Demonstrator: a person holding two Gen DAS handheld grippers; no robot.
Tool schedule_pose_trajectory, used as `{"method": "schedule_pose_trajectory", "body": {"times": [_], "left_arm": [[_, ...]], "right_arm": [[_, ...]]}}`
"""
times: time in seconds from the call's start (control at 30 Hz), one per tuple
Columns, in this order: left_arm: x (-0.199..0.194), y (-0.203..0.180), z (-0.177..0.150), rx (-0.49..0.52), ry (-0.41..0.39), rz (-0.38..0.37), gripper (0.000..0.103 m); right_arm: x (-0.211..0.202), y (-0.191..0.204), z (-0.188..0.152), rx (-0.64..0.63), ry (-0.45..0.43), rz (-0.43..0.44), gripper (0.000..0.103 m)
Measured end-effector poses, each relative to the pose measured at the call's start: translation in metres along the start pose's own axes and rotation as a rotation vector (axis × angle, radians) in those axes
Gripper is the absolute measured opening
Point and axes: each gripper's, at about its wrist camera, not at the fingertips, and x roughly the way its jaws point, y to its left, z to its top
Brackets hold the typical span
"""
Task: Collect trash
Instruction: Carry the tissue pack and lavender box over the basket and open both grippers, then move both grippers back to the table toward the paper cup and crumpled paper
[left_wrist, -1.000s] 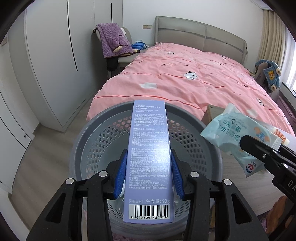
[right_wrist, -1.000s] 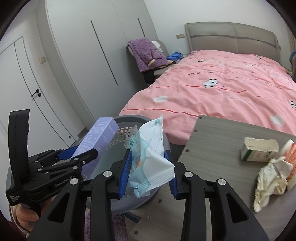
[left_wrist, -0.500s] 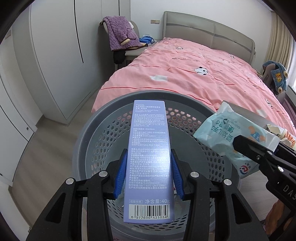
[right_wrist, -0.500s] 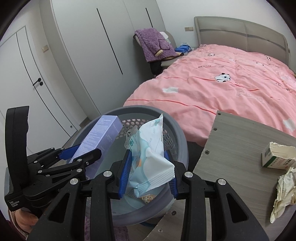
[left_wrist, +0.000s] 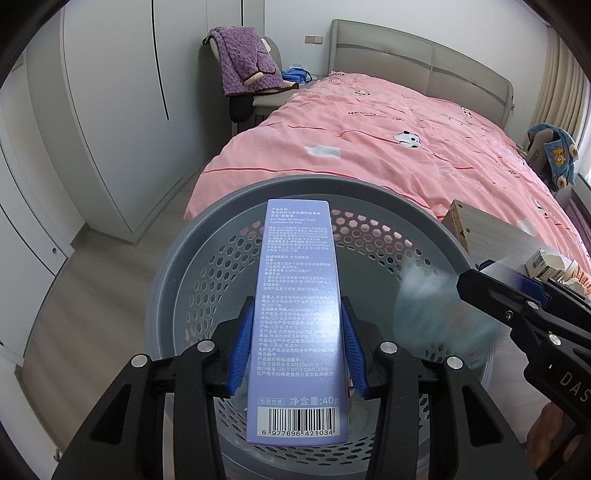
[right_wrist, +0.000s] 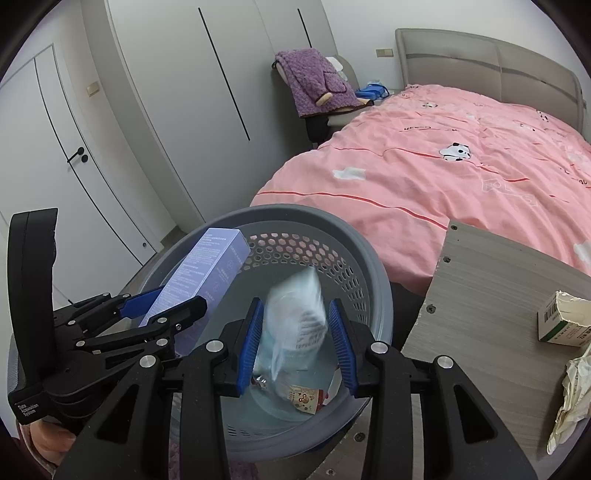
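Between the blue pads of the left gripper (left_wrist: 297, 345) a purple toothpaste box (left_wrist: 298, 321) is clamped, its far end held over the grey perforated basket (left_wrist: 424, 221). At the right gripper (right_wrist: 297, 345) the jaws are parted wide w/ nothing gripped; a blurred pale-blue wipes pack (right_wrist: 295, 317) is seen between them, apart from both pads, above the basket interior. Right of those jaws, on the wood tabletop (right_wrist: 480, 295), a small green-white carton (right_wrist: 563, 323) & crumpled paper (right_wrist: 572, 398) are left.
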Motion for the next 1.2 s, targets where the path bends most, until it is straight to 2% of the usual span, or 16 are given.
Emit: {"method": "schedule_pose_trajectory", "body": {"times": [0.1, 0.13, 0.17, 0.23, 1.2], "left_arm": [[-0.001, 0.001, -0.001, -0.001, -0.001, 0.002, 0.043], [0.000, 0.001, 0.000, 0.000, -0.001, 0.003, 0.044], [0.000, 0.001, -0.001, 0.000, -0.002, 0.006, 0.050], [-0.001, 0.003, -0.001, -0.002, -0.008, 0.017, 0.055], [-0.013, 0.012, -0.008, -0.026, -0.004, 0.041, 0.064]], "right_arm": [[0.000, 0.001, 0.000, 0.004, 0.000, 0.001, 0.038], [-0.001, 0.000, 0.000, 0.007, -0.004, 0.001, 0.043], [-0.001, 0.001, 0.000, 0.009, -0.007, 0.000, 0.045], [-0.001, 0.001, 0.000, 0.012, -0.013, 0.000, 0.048], [-0.011, 0.005, -0.007, 0.002, -0.017, -0.026, 0.059]]}}
